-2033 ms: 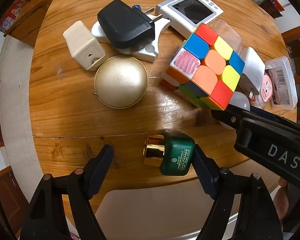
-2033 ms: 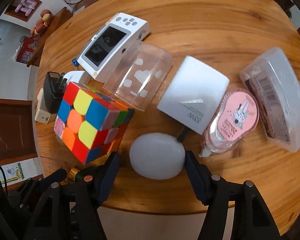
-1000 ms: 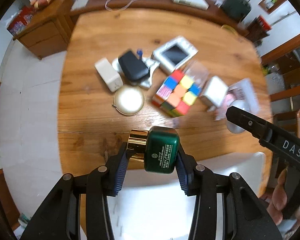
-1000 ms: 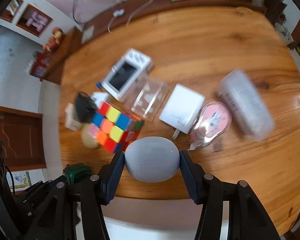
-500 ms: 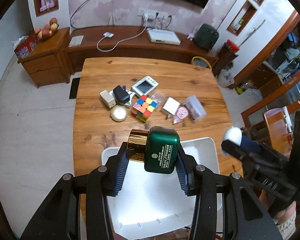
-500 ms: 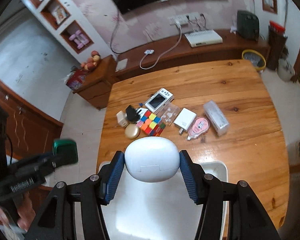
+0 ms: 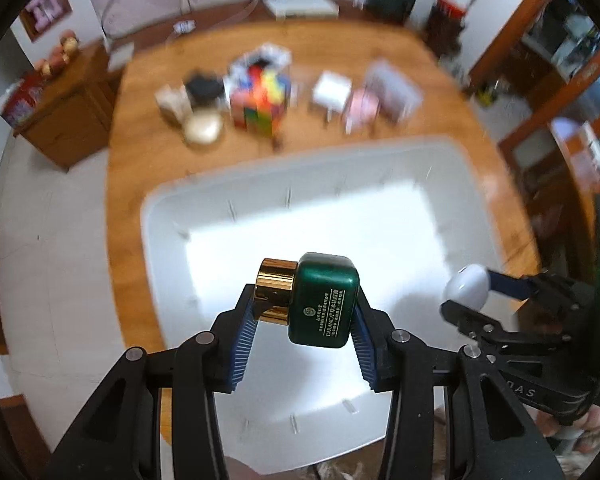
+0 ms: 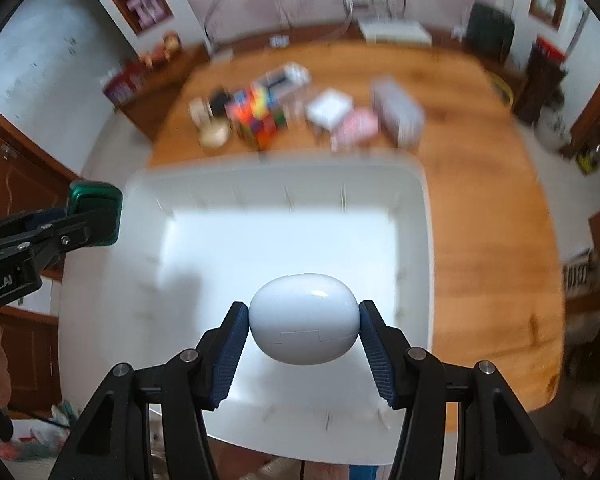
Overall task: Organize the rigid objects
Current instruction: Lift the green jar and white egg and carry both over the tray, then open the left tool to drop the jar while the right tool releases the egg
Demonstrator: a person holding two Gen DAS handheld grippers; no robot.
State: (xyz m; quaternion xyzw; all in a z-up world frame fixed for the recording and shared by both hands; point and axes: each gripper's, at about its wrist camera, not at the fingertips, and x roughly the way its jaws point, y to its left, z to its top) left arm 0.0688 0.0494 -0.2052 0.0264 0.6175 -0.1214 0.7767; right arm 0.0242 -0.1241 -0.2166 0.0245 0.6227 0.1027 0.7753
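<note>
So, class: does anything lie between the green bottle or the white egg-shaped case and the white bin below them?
Nothing visible does. The green bottle and the white case each hang over the white bin, whose floor looks bare beneath both.

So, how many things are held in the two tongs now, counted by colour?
Green: 1, the bottle with a gold cap
White: 1, the egg-shaped case
Total: 2

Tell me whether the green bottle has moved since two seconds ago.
Yes. The green bottle, then lying on the wooden table near the cube, is now clamped in the left tongs above the white bin.
</note>
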